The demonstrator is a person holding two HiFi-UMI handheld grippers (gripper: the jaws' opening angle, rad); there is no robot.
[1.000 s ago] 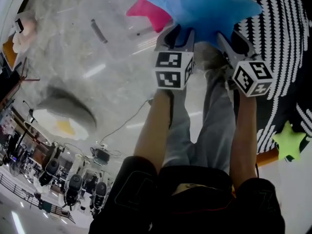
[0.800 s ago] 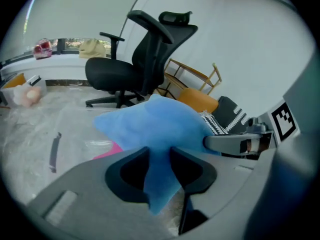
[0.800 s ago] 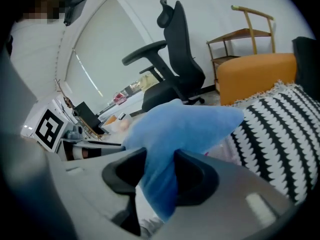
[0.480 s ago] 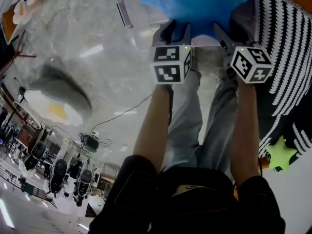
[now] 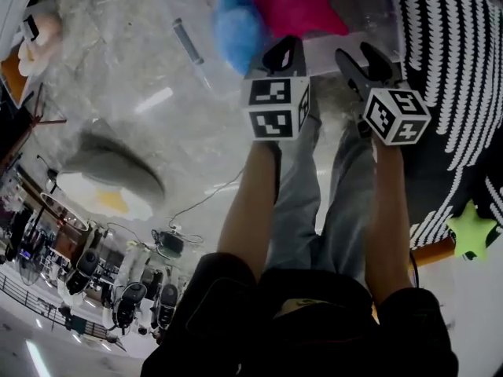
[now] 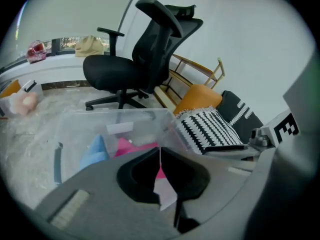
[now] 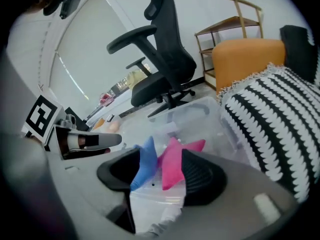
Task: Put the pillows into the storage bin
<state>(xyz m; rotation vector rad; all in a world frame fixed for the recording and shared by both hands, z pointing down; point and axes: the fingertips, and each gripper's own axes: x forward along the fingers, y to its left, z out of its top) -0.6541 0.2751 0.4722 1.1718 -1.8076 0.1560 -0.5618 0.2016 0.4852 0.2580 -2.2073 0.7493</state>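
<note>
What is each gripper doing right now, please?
Left gripper: shut, empty.
Right gripper: jaws opening, nothing held between them.

Clear glossy plastic bin [image 6: 75,129], plush pink pillow [image 5: 299,2]

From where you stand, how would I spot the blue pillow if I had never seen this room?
Find the black-and-white cushion, then the clear bin on the floor to its left in the head view. Two star-shaped pillows lie inside it. The blue pillow is the left one, next to the pink pillow, and it is the only blue thing there.
</note>
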